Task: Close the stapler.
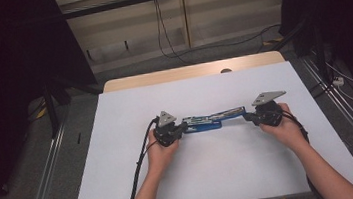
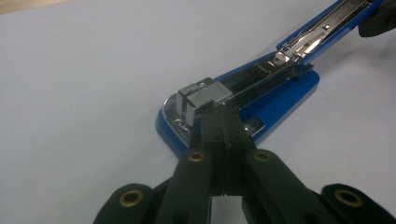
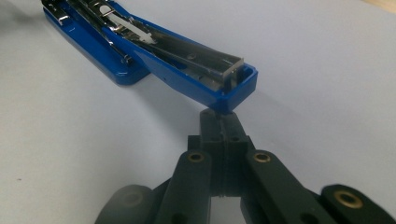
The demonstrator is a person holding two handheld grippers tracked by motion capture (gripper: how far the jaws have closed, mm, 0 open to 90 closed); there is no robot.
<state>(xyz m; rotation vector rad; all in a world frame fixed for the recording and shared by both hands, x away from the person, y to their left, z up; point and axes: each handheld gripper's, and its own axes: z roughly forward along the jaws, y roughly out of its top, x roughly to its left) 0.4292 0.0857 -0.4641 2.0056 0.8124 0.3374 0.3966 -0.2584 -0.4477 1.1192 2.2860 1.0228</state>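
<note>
Stapler [image 1: 212,119] swung open for loading.
L gripper [image 2: 219,116] shut, pins staples at 9 o'clock; R gripper [image 3: 223,122] shut under its lid at 3, so you keep it open.

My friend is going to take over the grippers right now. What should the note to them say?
Left gripper: jaws shut, tips at the strip of staples on the front of the stapler's base.
Right gripper: jaws shut, tips right under the end of the swung-open top arm.
Blue stapler: lies opened out flat mid-table on the white table cover, between both grippers.
Done: stapler is open, staples sit at the magazine.
Left, probably: seat the staples fully, then fold the top arm shut.
</note>
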